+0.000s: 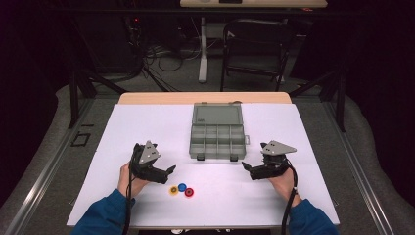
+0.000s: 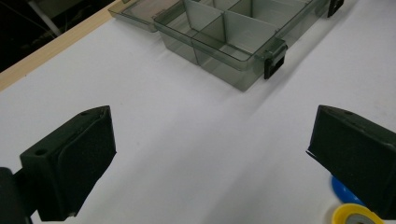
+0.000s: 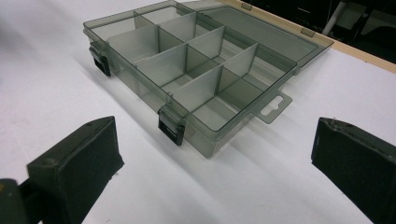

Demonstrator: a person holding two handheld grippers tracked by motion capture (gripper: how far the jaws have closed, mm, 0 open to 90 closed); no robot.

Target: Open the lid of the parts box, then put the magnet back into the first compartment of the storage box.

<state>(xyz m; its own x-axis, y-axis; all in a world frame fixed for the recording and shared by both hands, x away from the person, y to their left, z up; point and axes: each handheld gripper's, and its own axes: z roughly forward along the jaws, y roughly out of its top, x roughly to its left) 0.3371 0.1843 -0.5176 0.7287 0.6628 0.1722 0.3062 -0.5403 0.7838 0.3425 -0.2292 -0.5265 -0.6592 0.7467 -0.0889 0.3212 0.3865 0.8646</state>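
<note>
Three small round discs are lying flat on the white worktop [image 1: 147,127], low in the middle of the high view: a yellow disc [image 1: 173,190], a blue disc [image 1: 182,186] and a red disc [image 1: 189,192]. They are sitting close together, the blue one seeming to touch the other two. In the left gripper view the blue disc [image 2: 343,191] and the yellow disc [image 2: 357,214] are showing in the lower right corner, partly behind one jaw.

I am judging them to be light, stiff and thin, probably hard plastic, so they are likely slippery and can slide away on the smooth sheet when pushed. Because they are lying so flat, the best hold seems to be across the rim, from two opposite sides, with the pads coming almost down to the surface. The yellow one, at the left of the group, looks easiest to take first.

The left tool [image 1: 169,171] is hovering just left of the discs, its jaws standing wide apart with nothing between them. The right tool [image 1: 246,167] is at the right, well apart from the discs, its jaws also fully apart and holding nothing.

Behind, in the middle of the high view, a grey transparent organizer box [image 1: 217,141] is standing open, its lid [image 1: 217,114] folded back, its compartments looking empty.
</note>
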